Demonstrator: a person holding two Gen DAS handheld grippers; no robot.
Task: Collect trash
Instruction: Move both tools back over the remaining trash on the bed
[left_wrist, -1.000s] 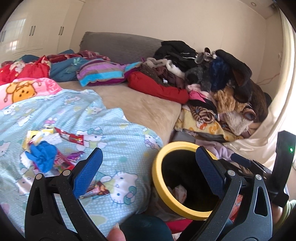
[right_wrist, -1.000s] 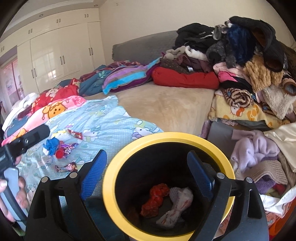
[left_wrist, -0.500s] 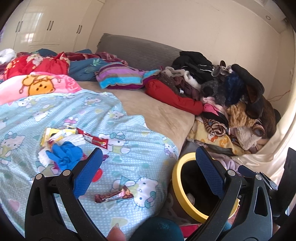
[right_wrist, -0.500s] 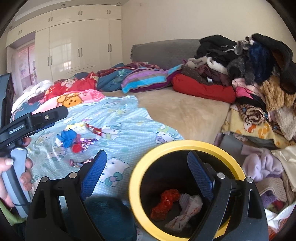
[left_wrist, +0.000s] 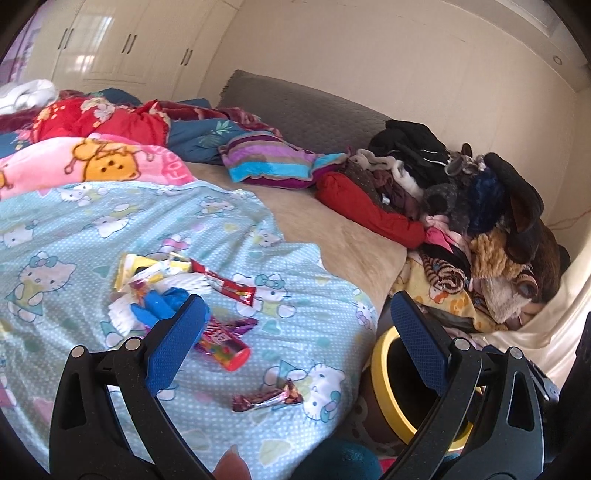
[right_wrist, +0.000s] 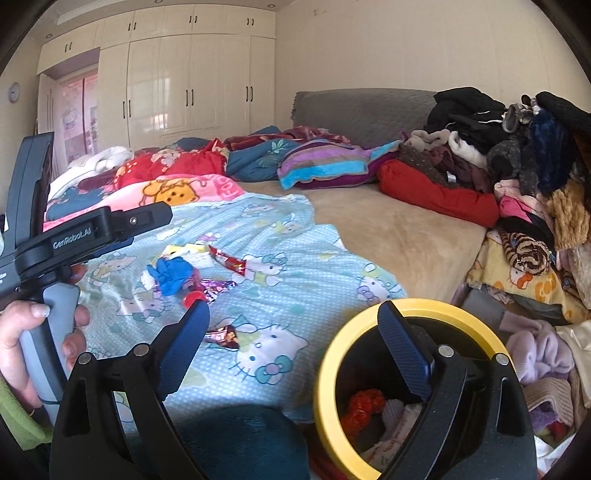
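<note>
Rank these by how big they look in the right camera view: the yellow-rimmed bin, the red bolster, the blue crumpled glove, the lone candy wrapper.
1. yellow-rimmed bin, though nearness inflates it
2. red bolster
3. blue crumpled glove
4. lone candy wrapper

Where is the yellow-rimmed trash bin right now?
The yellow-rimmed trash bin stands at the lower right of both views, just off the bed's edge beside the Hello Kitty blanket, with the clothes pile behind it.

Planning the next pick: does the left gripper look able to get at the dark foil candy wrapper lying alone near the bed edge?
Probably yes. The left gripper is open, and the dark foil candy wrapper lies uncovered on the blue cartoon-cat blanket, apart from other litter.
</note>
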